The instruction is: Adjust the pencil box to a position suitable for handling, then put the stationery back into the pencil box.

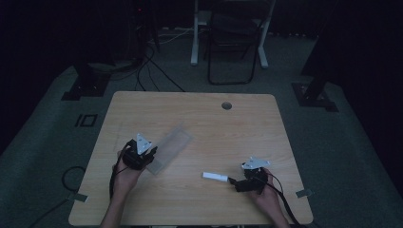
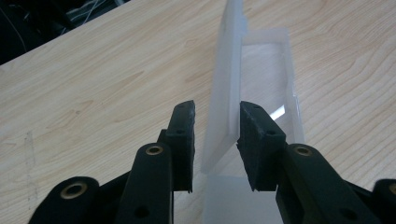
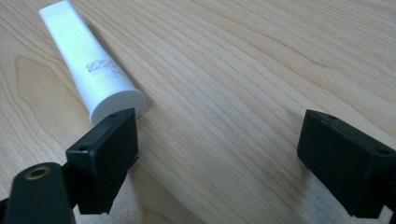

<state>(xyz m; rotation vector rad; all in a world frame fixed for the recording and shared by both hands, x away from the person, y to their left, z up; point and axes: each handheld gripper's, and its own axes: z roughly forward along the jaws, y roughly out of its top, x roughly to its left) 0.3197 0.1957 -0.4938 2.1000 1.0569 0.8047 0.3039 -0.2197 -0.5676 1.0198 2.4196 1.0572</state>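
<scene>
A clear plastic case (image 1: 171,145) lies left of the middle of the wooden table (image 1: 214,123). In the left gripper view its translucent lid (image 2: 226,84) stands up on edge over the case's open tray (image 2: 275,65). My left gripper (image 2: 217,126) has its two pads closed on the lid's near end. In the high view the left gripper (image 1: 151,154) sits at the case's near end. A white tube (image 1: 215,176) lies near the front of the table. My right gripper (image 3: 219,135) stands open, with the white tube's cap end (image 3: 116,100) just beyond its left jaw tip. Nothing lies between its jaws.
A round cable hole (image 1: 226,105) sits near the table's far edge. A dark folding chair (image 1: 231,42) and a white frame stand beyond the table. Cables (image 1: 152,71) trail over the dim floor at the back left.
</scene>
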